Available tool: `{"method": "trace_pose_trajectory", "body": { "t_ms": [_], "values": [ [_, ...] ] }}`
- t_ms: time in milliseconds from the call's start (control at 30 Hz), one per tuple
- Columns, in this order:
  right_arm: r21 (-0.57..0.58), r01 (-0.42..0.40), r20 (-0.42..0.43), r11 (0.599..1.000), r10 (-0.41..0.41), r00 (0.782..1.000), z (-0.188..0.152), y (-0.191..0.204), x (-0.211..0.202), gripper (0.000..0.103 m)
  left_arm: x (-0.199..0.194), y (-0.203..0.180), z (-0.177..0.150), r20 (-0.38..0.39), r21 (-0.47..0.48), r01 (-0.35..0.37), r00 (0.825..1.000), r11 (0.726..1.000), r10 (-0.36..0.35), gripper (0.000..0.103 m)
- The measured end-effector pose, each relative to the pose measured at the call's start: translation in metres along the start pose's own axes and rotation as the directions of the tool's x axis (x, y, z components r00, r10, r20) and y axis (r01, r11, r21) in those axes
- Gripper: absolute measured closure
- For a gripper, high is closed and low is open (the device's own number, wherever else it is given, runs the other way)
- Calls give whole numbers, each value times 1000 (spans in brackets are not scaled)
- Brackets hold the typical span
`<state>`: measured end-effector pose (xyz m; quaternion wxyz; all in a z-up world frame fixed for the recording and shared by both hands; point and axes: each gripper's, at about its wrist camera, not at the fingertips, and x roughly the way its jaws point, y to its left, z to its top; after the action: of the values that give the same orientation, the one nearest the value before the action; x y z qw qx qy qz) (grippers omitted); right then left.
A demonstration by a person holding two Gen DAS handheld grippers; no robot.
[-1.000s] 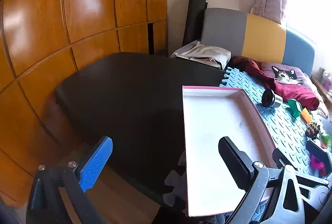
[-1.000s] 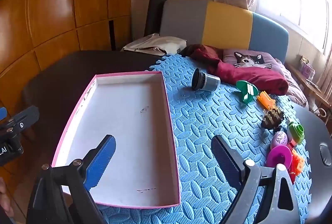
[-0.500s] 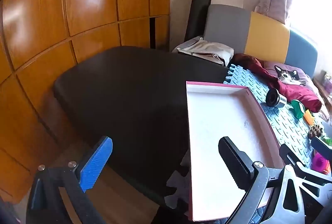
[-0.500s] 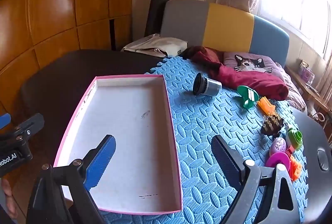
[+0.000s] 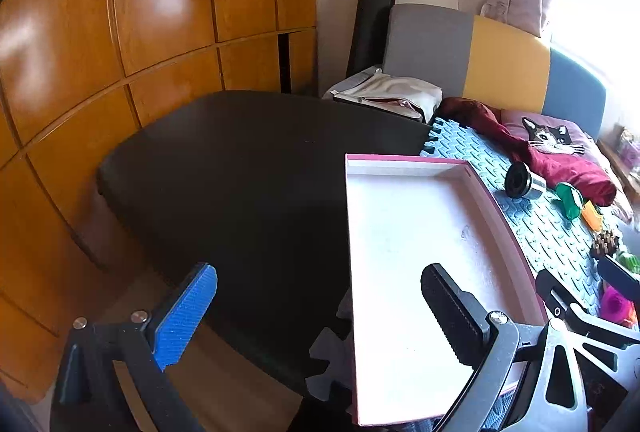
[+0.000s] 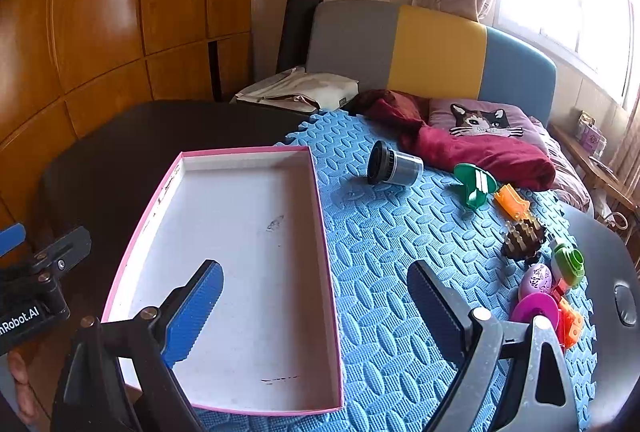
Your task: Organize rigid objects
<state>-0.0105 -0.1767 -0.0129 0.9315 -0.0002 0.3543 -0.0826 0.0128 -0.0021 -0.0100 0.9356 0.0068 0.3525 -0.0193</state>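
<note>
The right gripper (image 6: 316, 308) hovers above the near end of the one pink-rimmed tray (image 6: 320, 216), jaws wide apart; the left gripper (image 5: 320, 316) (also spread, empty) hangs off the tray's left edge. Right of the tray lie one black lens (image 6: 394, 165), one green funnel (image 6: 474, 186) and one pinecone (image 6: 522, 240).

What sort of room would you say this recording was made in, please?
Most likely a bedroom at home: an upholstered headboard in grey, yellow and blue, a cat-print pillow below it, and wooden wardrobe doors along the wall.
</note>
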Motion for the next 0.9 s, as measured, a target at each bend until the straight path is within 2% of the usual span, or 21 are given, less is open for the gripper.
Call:
{"method": "trace_pose_trajectory", "body": {
  "t_ms": [233, 400, 600, 700, 800, 900],
  "values": [
    [7, 12, -3, 1000, -12, 1000, -1, -13, 3, 8, 7, -7, 3, -42, 8, 101, 994, 995, -101, 0],
    [14, 48, -6, 999, -48, 999, 3, -42, 5, 8, 9, -27, 12, -45, 60, 161, 986, 985, -159, 0],
    [51, 135, -19, 989, -134, 991, 11, -104, 6, 8, 12, -60, 28, -52, 123, 239, 971, 963, -234, 0],
    [85, 198, -23, 976, -197, 980, 15, -148, 5, 8, 14, -79, 37, -51, 173, 265, 964, 949, -260, 0],
    [118, 230, -7, 966, -231, 973, 17, -184, 4, 8, 19, -102, 48, -75, 192, 334, 943, 923, -325, 0],
    [154, 227, 16, 962, -233, 972, 16, -215, 4, 8, 29, -125, 58, -96, 205, 350, 937, 914, -337, 0]
  ]
}}
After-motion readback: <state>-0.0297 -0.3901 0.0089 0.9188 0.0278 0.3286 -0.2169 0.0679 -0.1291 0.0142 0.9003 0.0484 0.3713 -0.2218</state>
